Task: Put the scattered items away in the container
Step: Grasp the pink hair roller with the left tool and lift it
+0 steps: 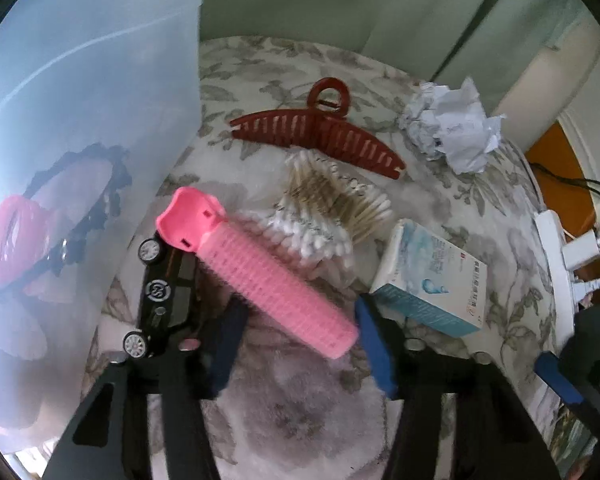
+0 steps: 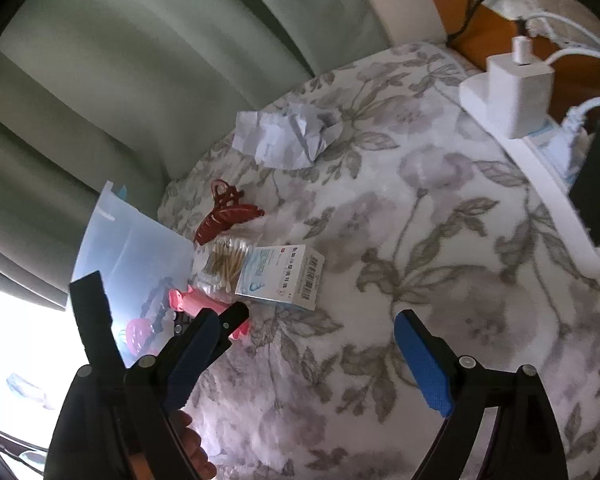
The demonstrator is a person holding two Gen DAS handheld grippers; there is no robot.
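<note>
With its pads straddling the pink hair roller [image 1: 256,276] yet seemingly not pressing, the left gripper [image 1: 300,344] stands half-closed for pickup, while the right gripper [image 2: 300,364] hangs wide and empty near the translucent container [image 1: 80,100].

Open floral worktop [image 2: 400,240] on the right, container wall [image 1: 100,120] blocking the left, toy car [image 1: 160,296] just beside pink roller [image 1: 268,276], cotton swabs [image 1: 332,208] and box [image 1: 432,280] crowding beyond, power strip [image 2: 540,168] lining the far right edge.

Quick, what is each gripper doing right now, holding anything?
Left gripper: open around the pink hair roller, pads not yet pressing it.
Right gripper: open, empty, above the floral cloth.
</note>
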